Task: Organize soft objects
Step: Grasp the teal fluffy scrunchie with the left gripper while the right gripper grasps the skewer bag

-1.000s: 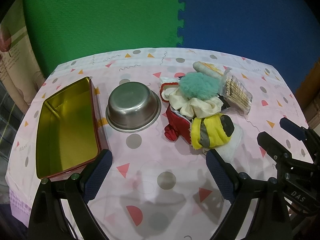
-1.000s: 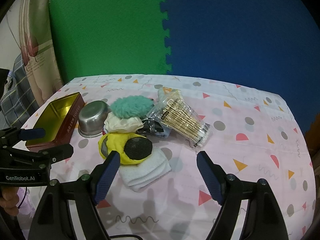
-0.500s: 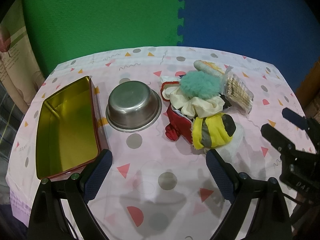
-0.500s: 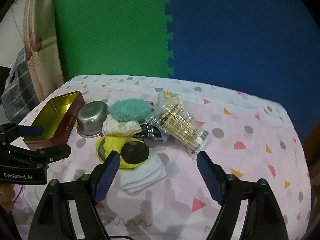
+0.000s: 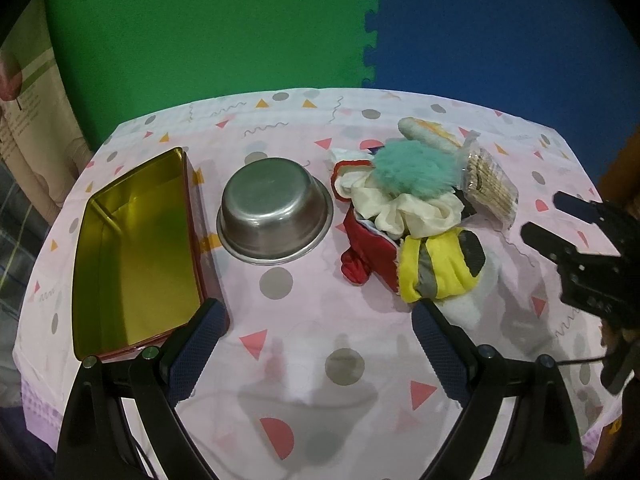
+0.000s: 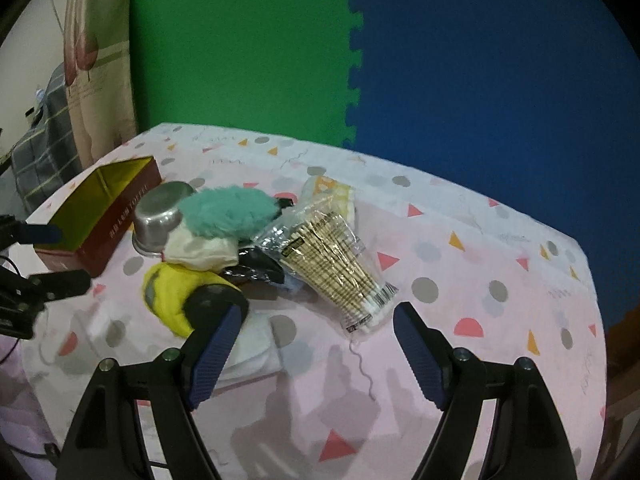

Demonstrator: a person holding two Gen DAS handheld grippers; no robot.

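Note:
A pile of soft things lies mid-table: a teal fluffy puff (image 5: 414,168) (image 6: 226,214), a cream cloth (image 5: 404,210) (image 6: 200,248), a red pouch (image 5: 370,250), a yellow and grey plush (image 5: 438,266) (image 6: 176,294) and a white folded cloth (image 5: 474,300) (image 6: 250,348). A clear bag of cotton swabs (image 5: 490,186) (image 6: 336,262) lies to the right of the pile. My left gripper (image 5: 318,344) is open and empty, near of the pile. My right gripper (image 6: 318,342) is open and empty, just near of the swab bag; it also shows in the left wrist view (image 5: 560,224).
An open red tin with a gold inside (image 5: 132,248) (image 6: 100,204) lies at the left. A steel bowl (image 5: 276,216) (image 6: 158,216) stands between the tin and the pile. A green and blue foam wall stands behind the table. The table's right edge (image 6: 588,280) is close.
My right gripper has risen and swung to the right, so the pile now sits further left in its view. My left gripper has barely moved.

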